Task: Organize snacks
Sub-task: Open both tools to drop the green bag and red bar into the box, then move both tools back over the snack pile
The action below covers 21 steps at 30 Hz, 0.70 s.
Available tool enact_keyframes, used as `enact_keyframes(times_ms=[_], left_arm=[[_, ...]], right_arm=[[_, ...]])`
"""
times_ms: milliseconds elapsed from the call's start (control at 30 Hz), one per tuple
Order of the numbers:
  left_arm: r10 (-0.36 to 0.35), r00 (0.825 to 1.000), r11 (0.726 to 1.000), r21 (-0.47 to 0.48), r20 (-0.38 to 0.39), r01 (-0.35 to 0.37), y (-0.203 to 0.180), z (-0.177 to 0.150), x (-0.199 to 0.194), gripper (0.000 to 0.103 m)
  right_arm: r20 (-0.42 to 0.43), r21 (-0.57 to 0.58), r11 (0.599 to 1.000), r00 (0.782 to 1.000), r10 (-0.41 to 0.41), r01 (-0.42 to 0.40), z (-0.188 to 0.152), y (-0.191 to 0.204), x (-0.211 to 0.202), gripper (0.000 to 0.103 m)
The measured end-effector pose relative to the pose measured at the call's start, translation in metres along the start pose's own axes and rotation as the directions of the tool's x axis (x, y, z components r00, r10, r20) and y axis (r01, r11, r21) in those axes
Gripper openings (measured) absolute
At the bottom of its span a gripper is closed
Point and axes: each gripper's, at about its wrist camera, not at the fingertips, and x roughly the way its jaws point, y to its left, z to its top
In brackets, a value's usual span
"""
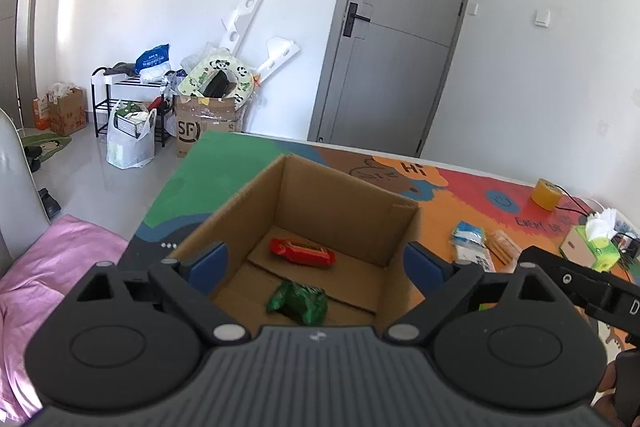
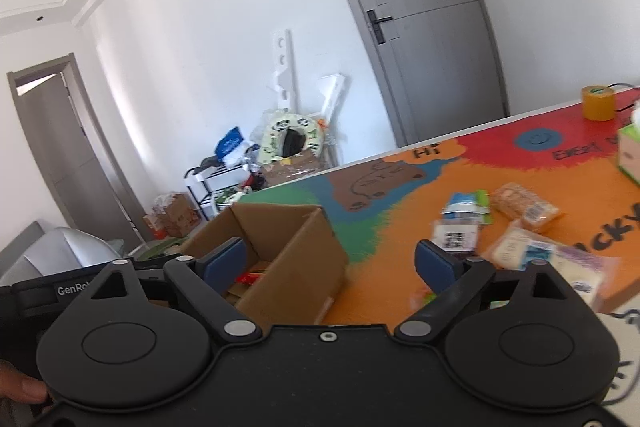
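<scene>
1. The left gripper (image 1: 316, 263) hangs over the cardboard box (image 1: 344, 203), jaws spread wide, gripping nothing.
2. Below and ahead of it, a red snack (image 1: 302, 251) and a green snack (image 1: 298, 301) lie on the box floor.
3. The right gripper (image 2: 330, 265) is also wide and empty; loose snack packets (image 2: 520, 227) lie ahead to its right.

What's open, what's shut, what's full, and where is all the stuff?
Box: open on top, nearly empty.
Red snack: lying in the box.
Green snack: lying in the box.
Other snacks: loose on the table.
Door: shut.
Tape roll: on the table.
Left gripper: jaws open, holding nothing.
Right gripper: jaws open, holding nothing.
</scene>
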Motion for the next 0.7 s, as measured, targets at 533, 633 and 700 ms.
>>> enact_keyframes(times_ms=[533,633,700], left_arm=[[-0.085,0.996,0.99,0.111,-0.02,0.087,-0.051,-0.018,-0.024,0.098],[-0.093,0.995,0.987,0.13,-0.032,0.096,-0.056,-0.024,-0.028,0.098],[-0.106,0.994,0.983,0.148,-0.034,0.11,-0.06,-0.029,-0.032,0.098]], right_arm=[[-0.002,-0.01,0.996,0.996,-0.09,0.09,-0.006,-0.039,-0.06,0.103],[-0.002,-0.005,0.994,0.994,-0.108,0.108,-0.006,-0.047,-0.069,0.103],[-0.01,0.002,0.993,0.993,-0.114,0.114,-0.005,-0.052,-0.074,0.103]])
